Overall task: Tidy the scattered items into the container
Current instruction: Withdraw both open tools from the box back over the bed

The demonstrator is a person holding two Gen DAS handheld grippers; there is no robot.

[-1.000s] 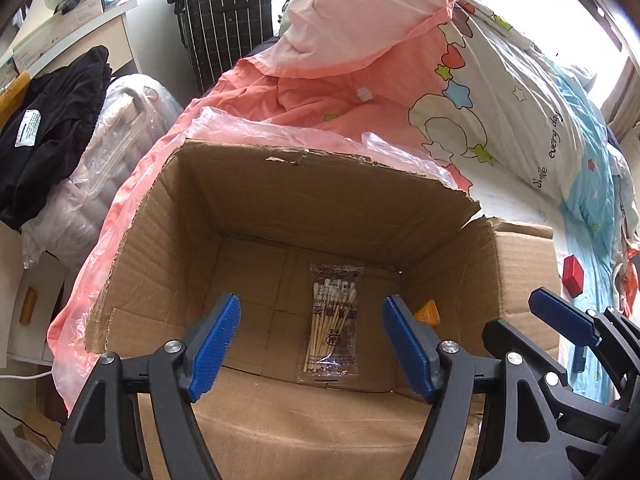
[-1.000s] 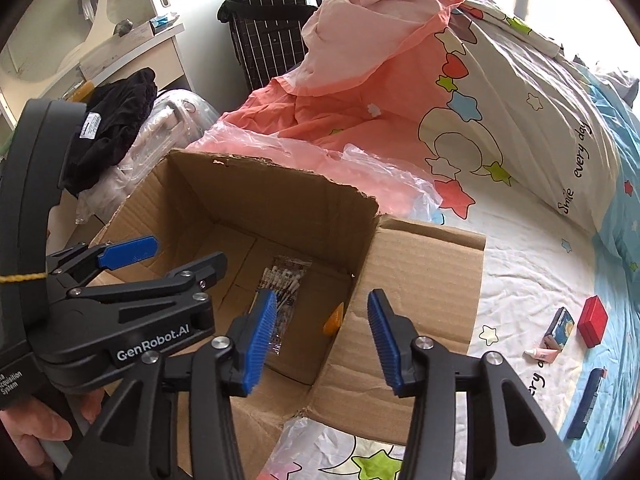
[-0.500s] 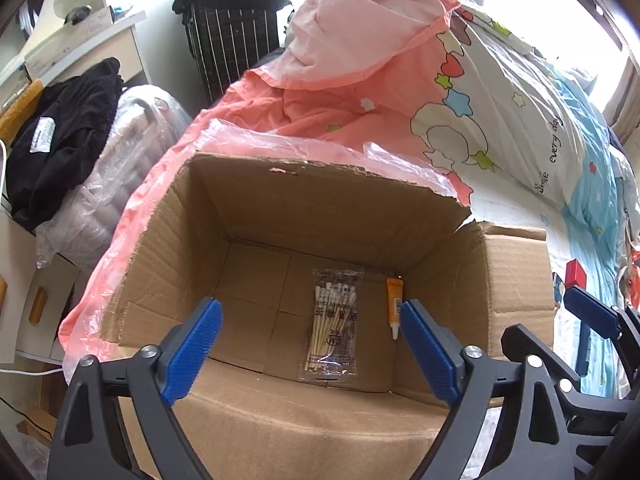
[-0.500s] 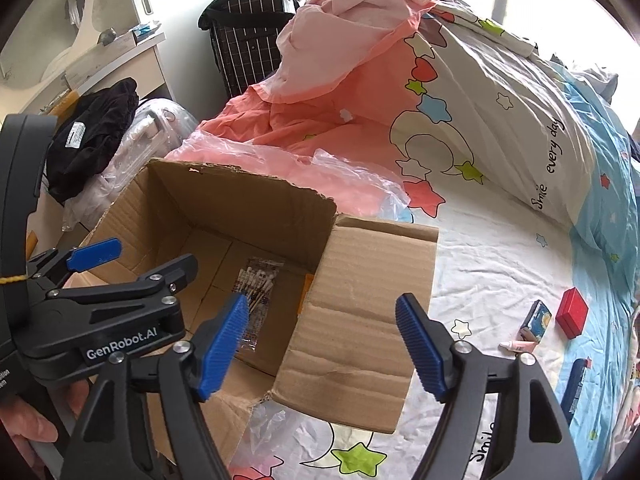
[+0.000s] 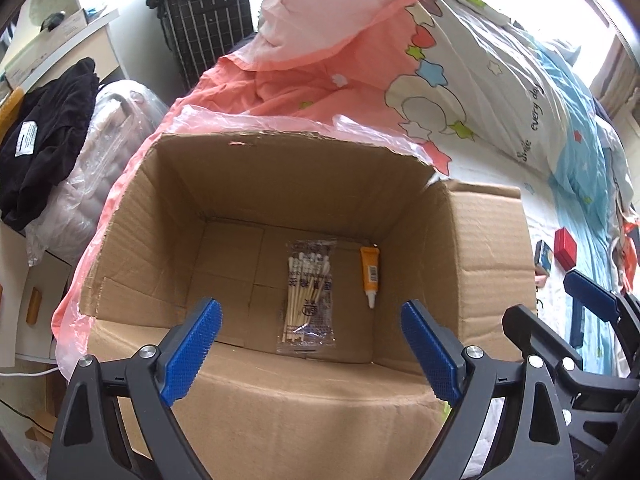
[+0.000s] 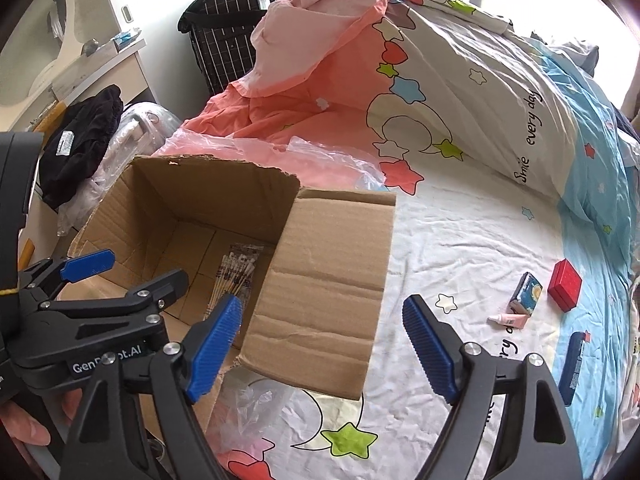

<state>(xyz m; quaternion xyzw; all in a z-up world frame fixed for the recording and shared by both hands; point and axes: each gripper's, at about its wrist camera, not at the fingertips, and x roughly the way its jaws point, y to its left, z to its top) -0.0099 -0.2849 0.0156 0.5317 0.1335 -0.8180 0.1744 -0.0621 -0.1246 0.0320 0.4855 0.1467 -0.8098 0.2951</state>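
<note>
both claws gape empty; swab packet (image 5: 307, 295) and orange tube (image 5: 369, 272) lie in box (image 5: 224, 392) below left claw (image 5: 311, 350).

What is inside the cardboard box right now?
On the cardboard box floor lie a clear packet of cotton swabs and, beside it, a small orange tube. The near wall hides the floor strip closest to the camera, so anything there cannot be seen.

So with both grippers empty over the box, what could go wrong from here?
The items still on the bed, the red box, blue carton, pink tube and dark blue case, lie close together, so a wide-open right gripper may nudge neighbours. The cardboard box's flap could block drops.
</note>
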